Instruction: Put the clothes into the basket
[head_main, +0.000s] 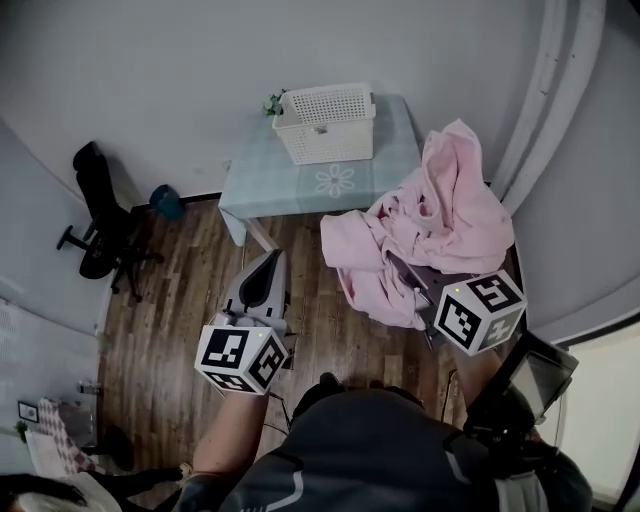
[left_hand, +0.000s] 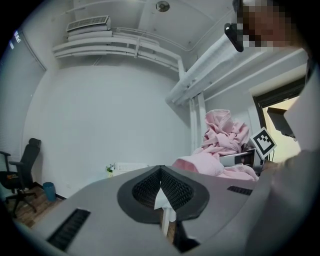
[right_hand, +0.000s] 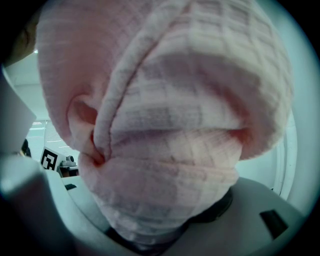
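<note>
Waffle-weave pink garment (right_hand: 165, 125), perforated white basket (head_main: 326, 122)

Both arms out in front of me, both tongs pointing level, side by side. My left tongs (head_main: 264, 275) are pinched together with nothing in them. My right tongs (head_main: 410, 278) are clamped on the bunched pink garment (head_main: 440, 215).

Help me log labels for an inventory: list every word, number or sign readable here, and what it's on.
None can be read.
The cube on the left tool and the cube on the right tool bear only black-and-white square markers, no letters or digits.
The basket and pink clothes show no print.
</note>
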